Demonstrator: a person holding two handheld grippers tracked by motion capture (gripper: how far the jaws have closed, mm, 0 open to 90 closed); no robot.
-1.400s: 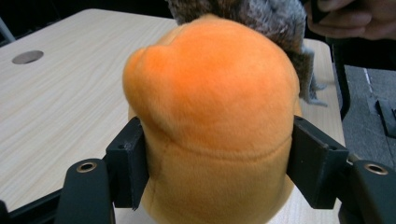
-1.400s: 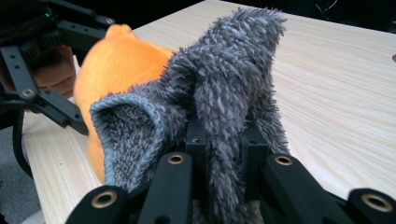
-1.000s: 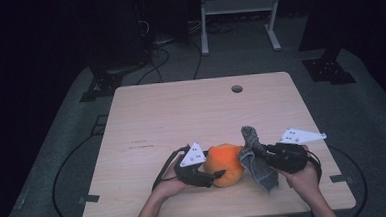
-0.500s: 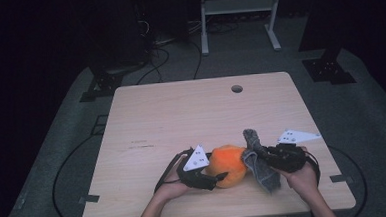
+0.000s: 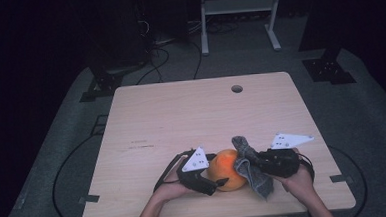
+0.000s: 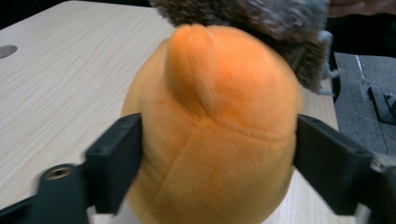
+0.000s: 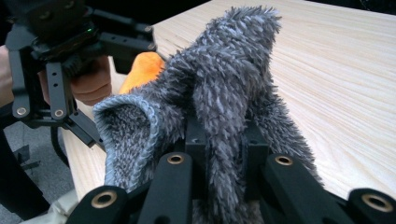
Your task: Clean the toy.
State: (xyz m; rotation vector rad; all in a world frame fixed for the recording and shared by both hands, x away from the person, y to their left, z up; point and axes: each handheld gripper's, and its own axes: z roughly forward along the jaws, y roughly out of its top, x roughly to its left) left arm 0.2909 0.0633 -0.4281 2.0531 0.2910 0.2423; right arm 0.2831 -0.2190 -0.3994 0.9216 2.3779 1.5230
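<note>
The high view is dim, and the room around the table (image 5: pixel 181 119) is almost black. The light seems to come from above, since the wood is the brightest part. In the left gripper view the orange plush toy (image 6: pixel 215 130) looks soft and blurry up close, while the grey cloth (image 7: pixel 224 93) in the right gripper view is sharp.

A round orange plush toy (image 5: pixel 226 170) sits near the table's front edge, a shaggy grey cloth (image 5: pixel 250 166) (bunched) apparently touching it.
</note>
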